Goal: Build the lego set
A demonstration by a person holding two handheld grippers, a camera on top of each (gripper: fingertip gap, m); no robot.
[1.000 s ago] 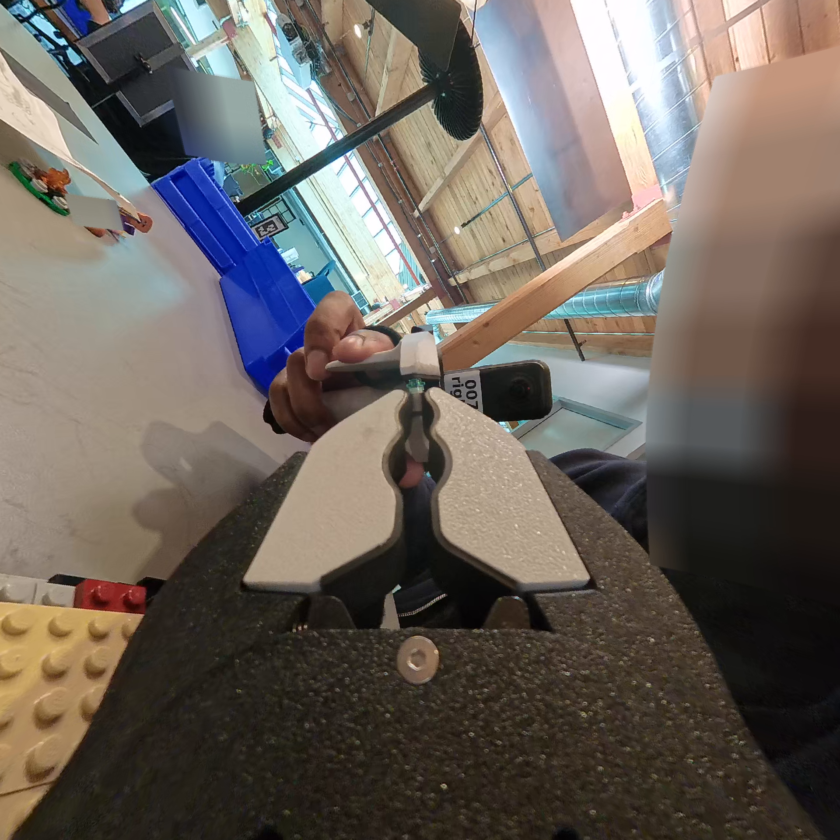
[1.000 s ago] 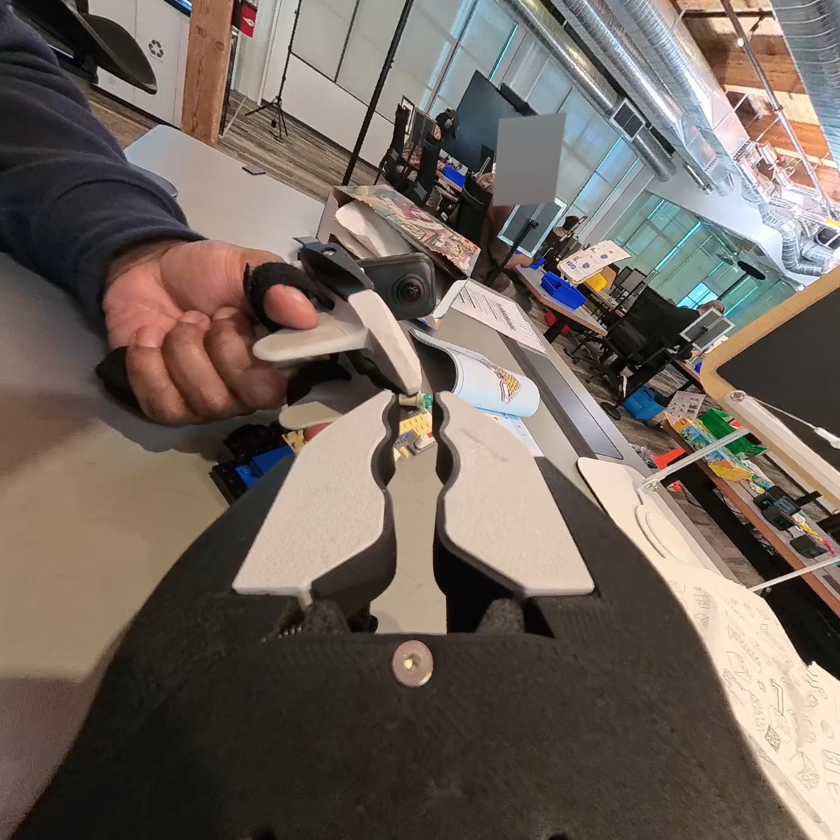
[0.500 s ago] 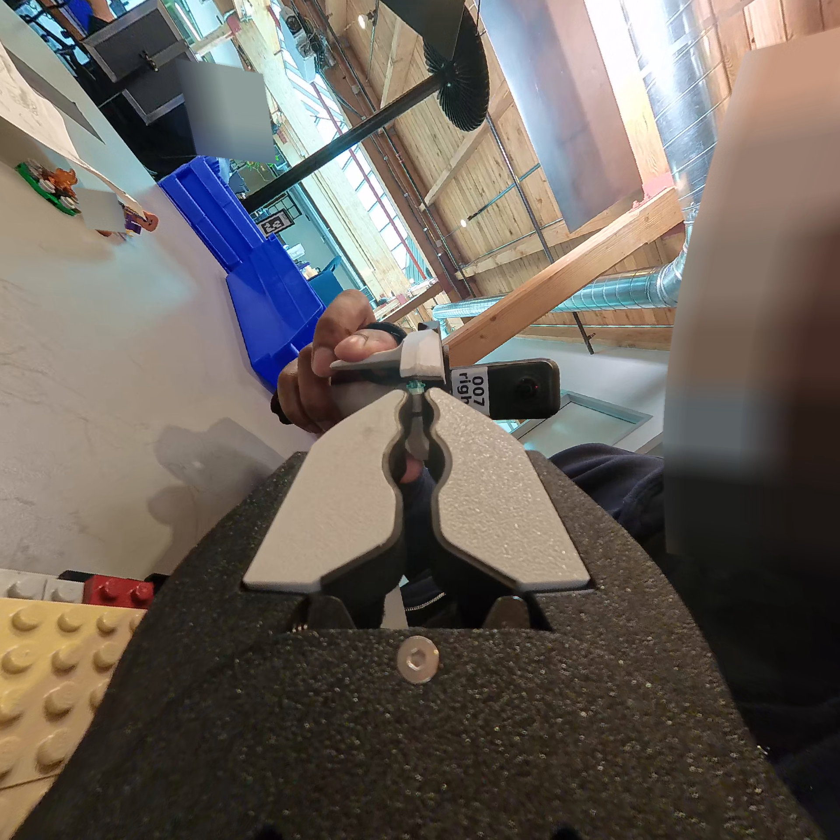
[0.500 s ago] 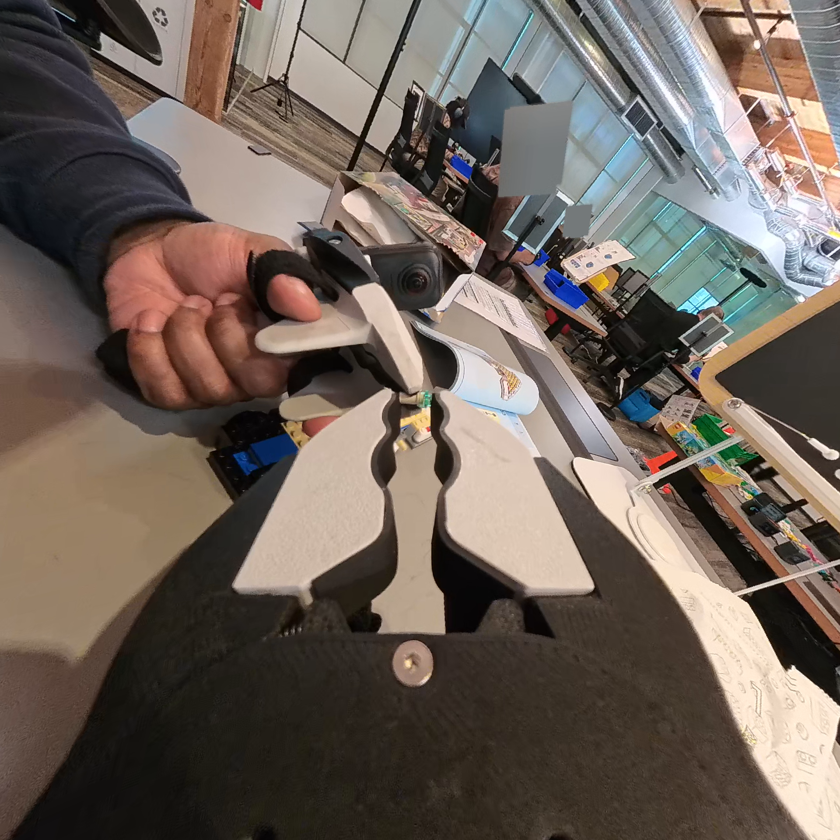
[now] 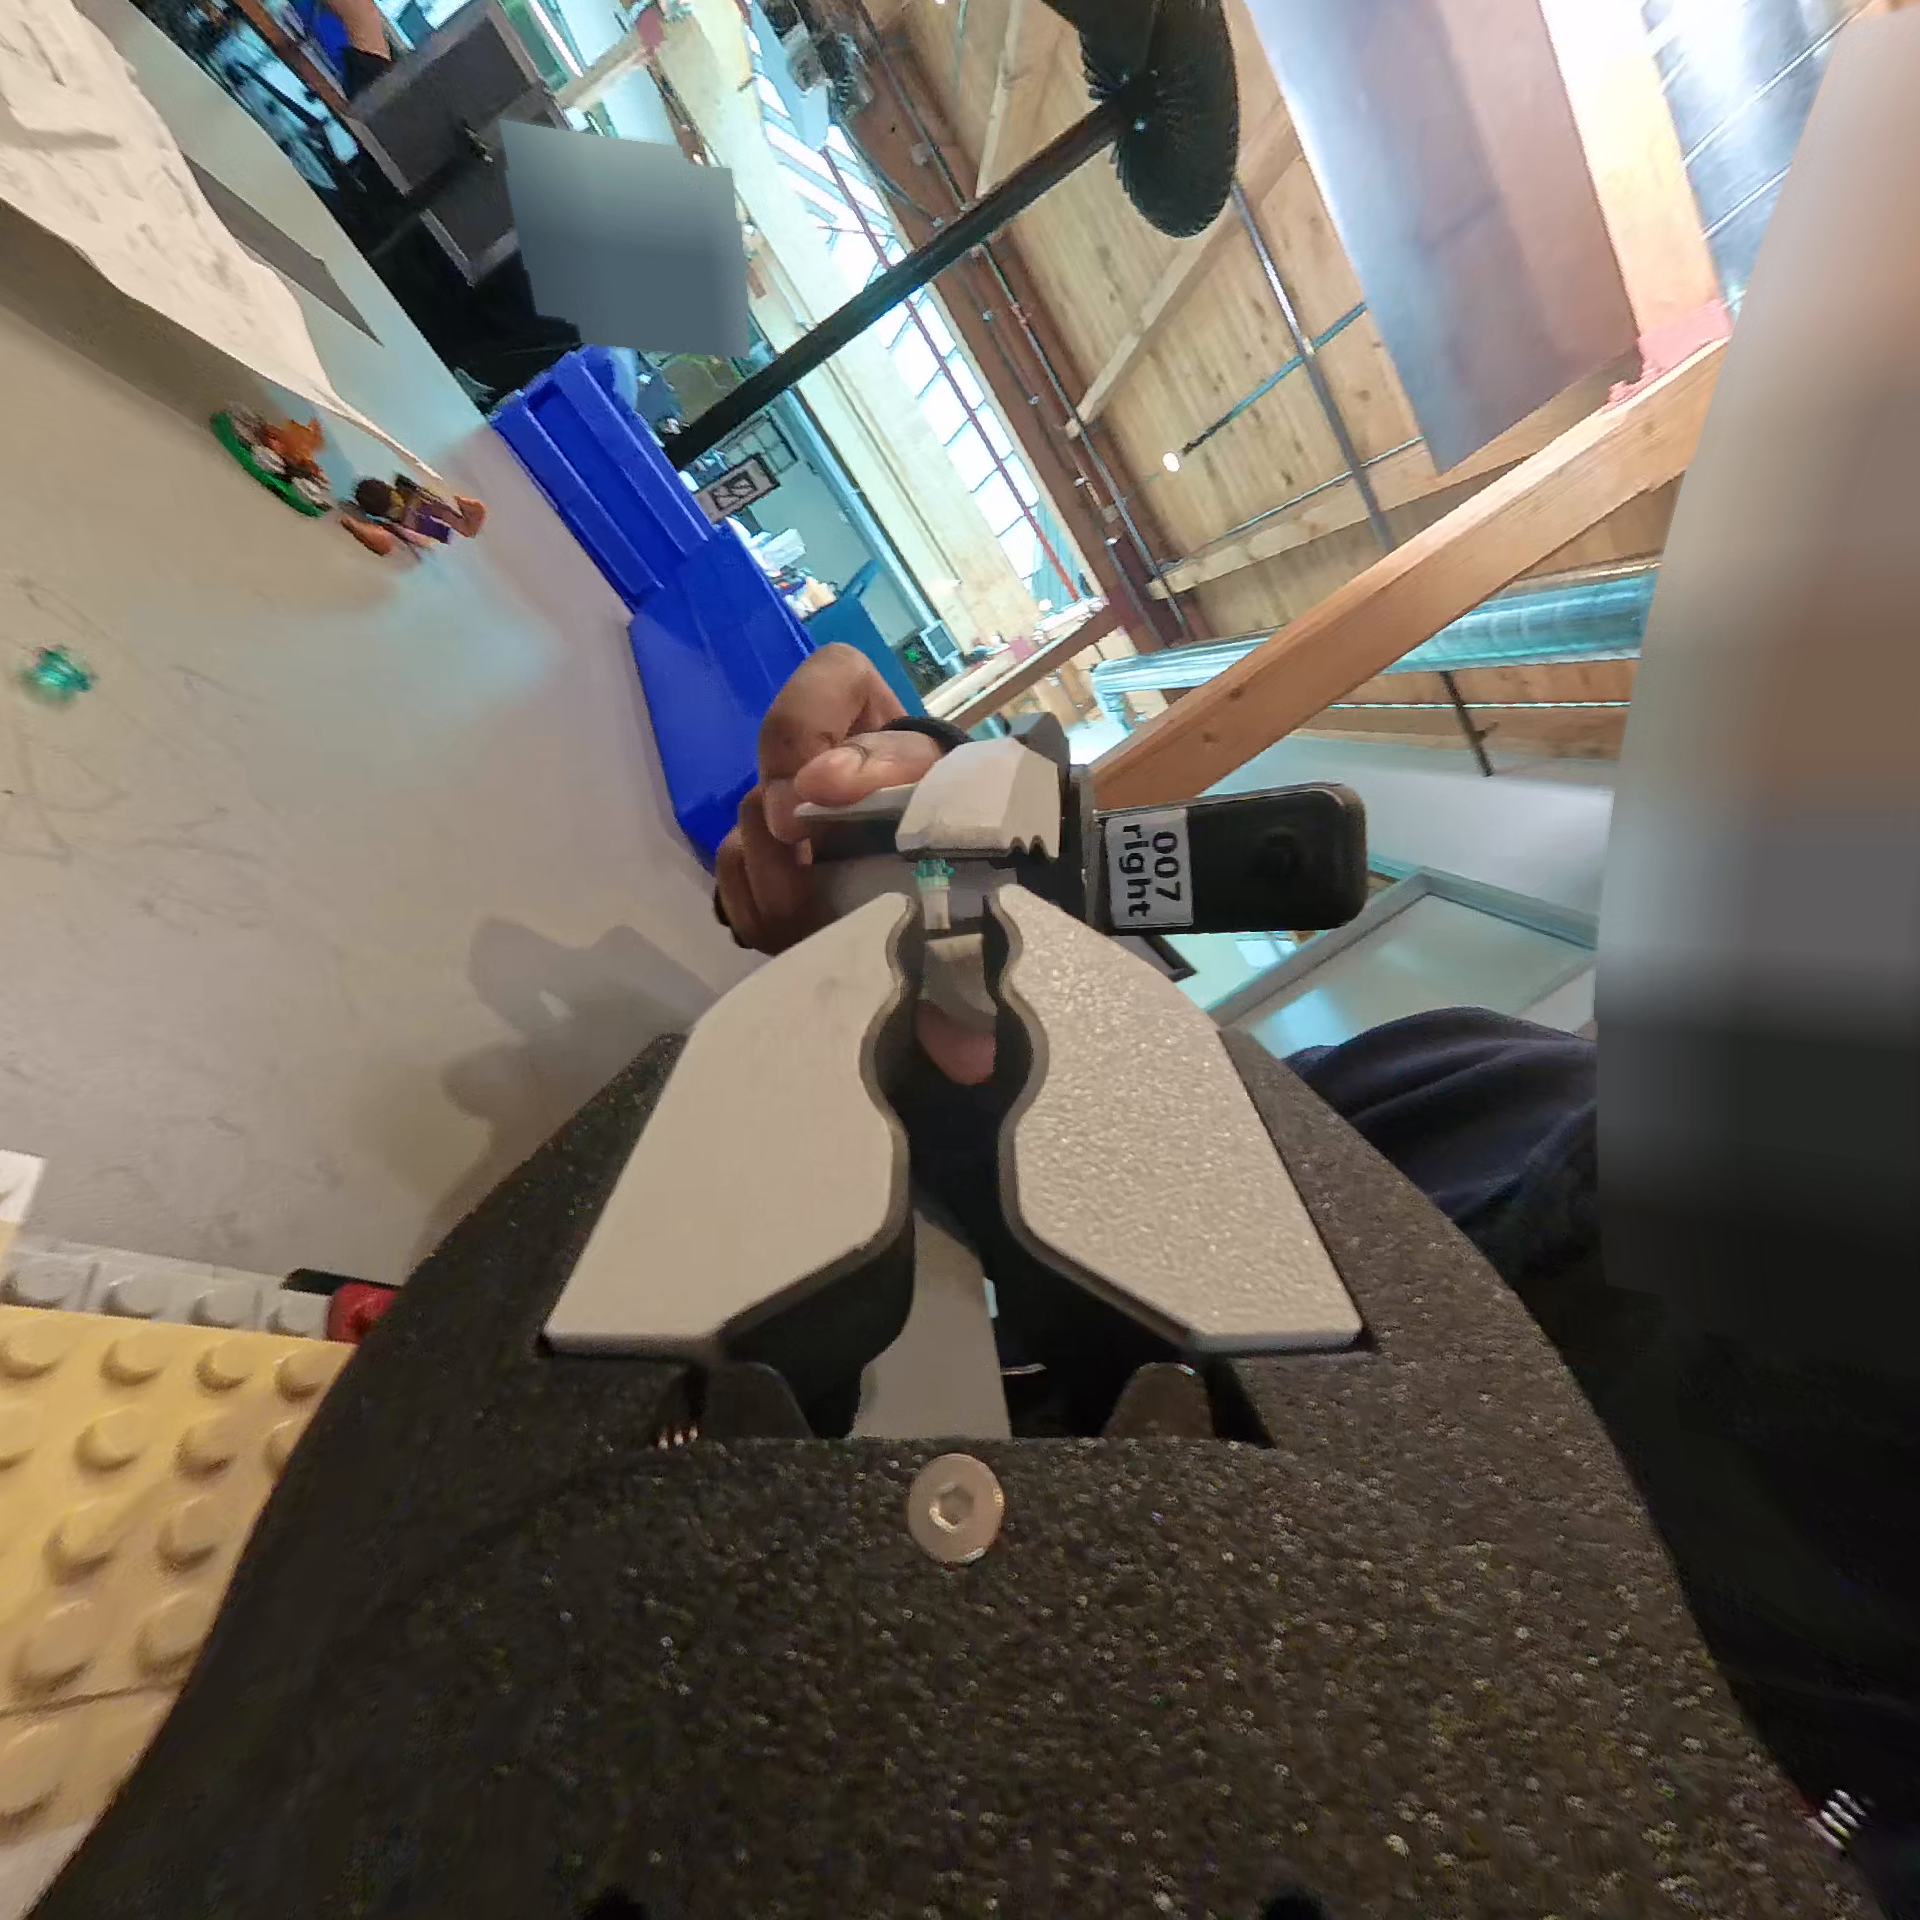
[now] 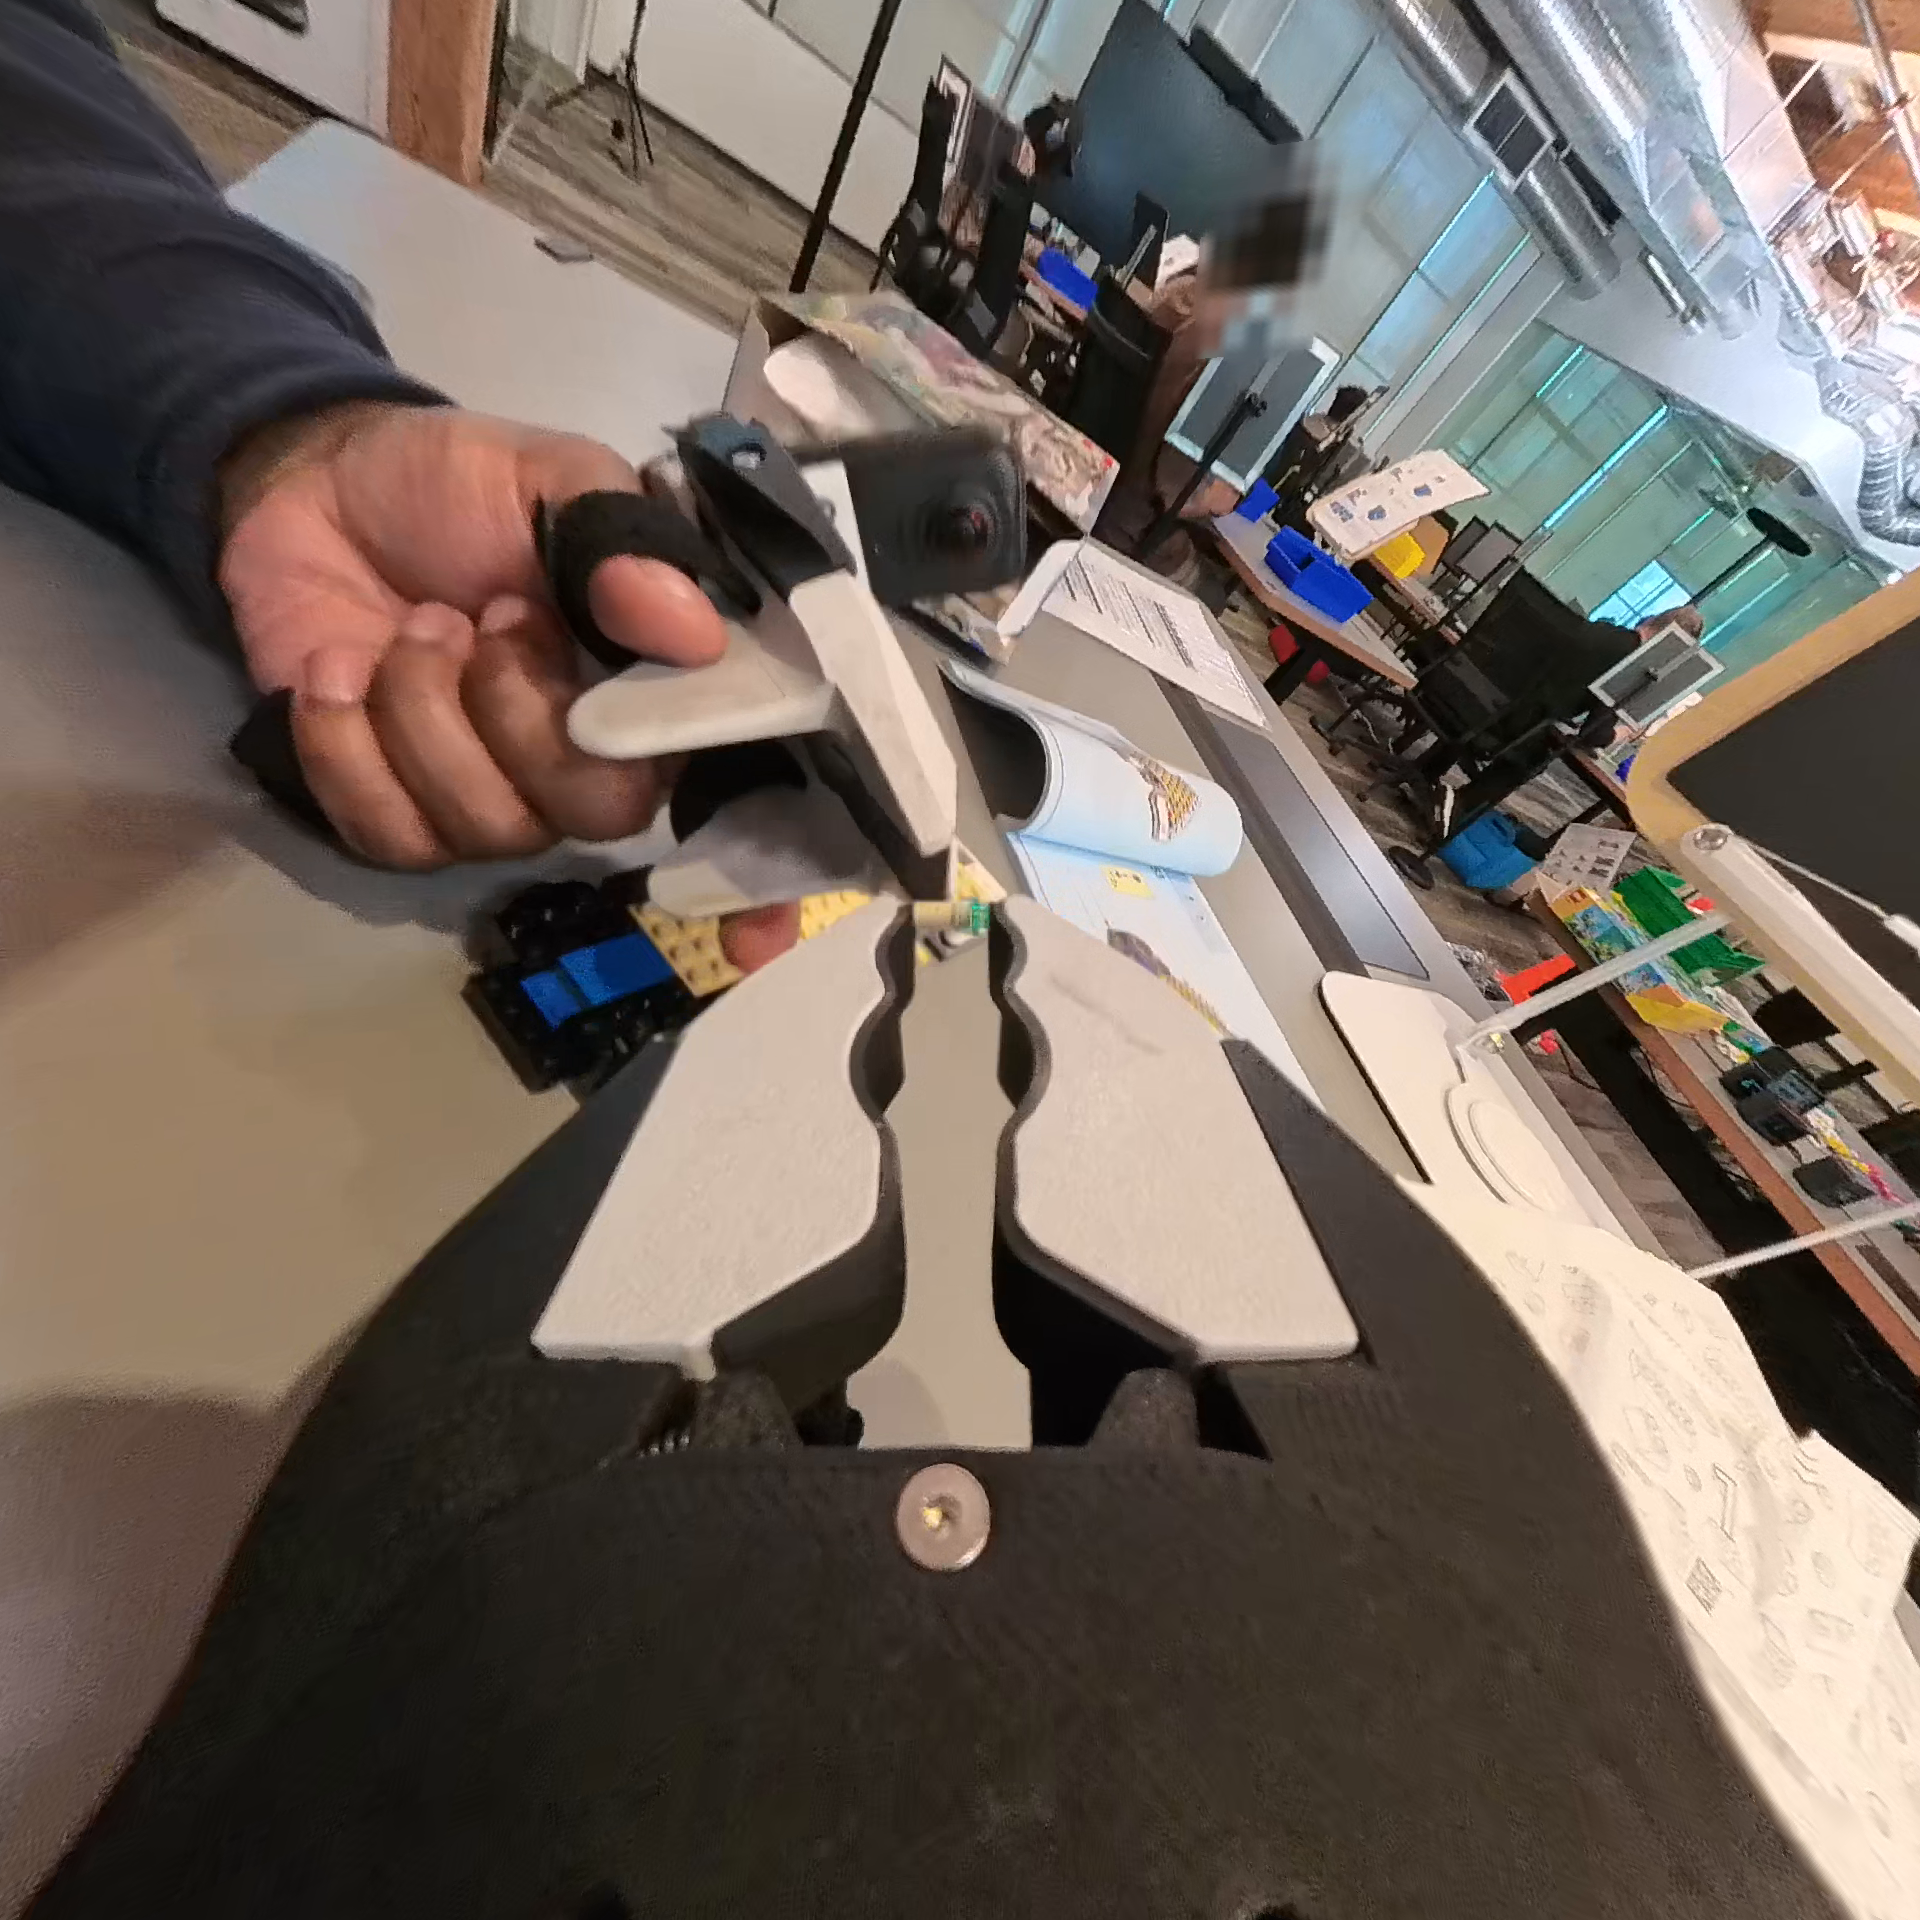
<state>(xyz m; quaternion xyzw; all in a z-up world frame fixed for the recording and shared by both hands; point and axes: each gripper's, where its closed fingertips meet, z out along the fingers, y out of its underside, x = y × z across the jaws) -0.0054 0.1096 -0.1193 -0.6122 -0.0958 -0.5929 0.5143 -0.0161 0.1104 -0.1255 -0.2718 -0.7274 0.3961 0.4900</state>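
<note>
Black-and-blue brick assembly (image 6: 582, 987) and open booklet (image 6: 1122, 821) beyond; right gripper (image 6: 951, 920) pinches small cream-and-green piece (image 6: 951, 916); left gripper (image 5: 951, 914) tilted, fingers slightly spread.

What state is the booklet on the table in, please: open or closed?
Open: the booklet lies spread flat, with one page curled over.

Grey table (image 6: 187, 1039) strewn with toy bricks and paper

A black-and-blue brick build (image 6: 582, 987) lies beside an open booklet (image 6: 1122, 821); a blue bin (image 5: 686, 582) stands at the far edge, a tan studded plate (image 5: 114, 1475) near the front.
</note>
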